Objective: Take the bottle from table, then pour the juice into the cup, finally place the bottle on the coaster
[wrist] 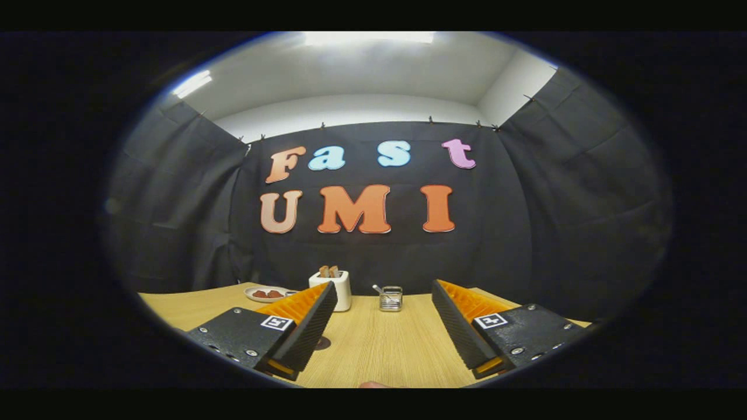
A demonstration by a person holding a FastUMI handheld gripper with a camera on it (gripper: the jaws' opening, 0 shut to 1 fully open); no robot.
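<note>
Wooden table [373, 344] with a pale grain is stretching ahead under the gripper [382, 294], whose two fingers are standing wide apart, gripping nothing and touching nothing, their ribbed inner faces turned toward each other across bare tabletop. Each finger's mount is carrying a small square marker tag [276, 322] printed with a blocky black-and-white pattern; no readable words are showing on it. Beyond the fingertips, near the table's far edge, a small clear glass cup [390, 298] is sitting upright with a thin metal utensil leaning inside it. Just beside the left fingertip, a white toaster [340, 290] is standing with two browned slices poking out of its top, and farther to that side a small white plate [265, 294] is holding a few reddish-brown pieces. A dark round disc [323, 343], possibly the coaster, is peeking out from behind the left finger, lying flat on the wood; too little of it is showing to be sure. Black cloth is hanging behind the table.
</note>
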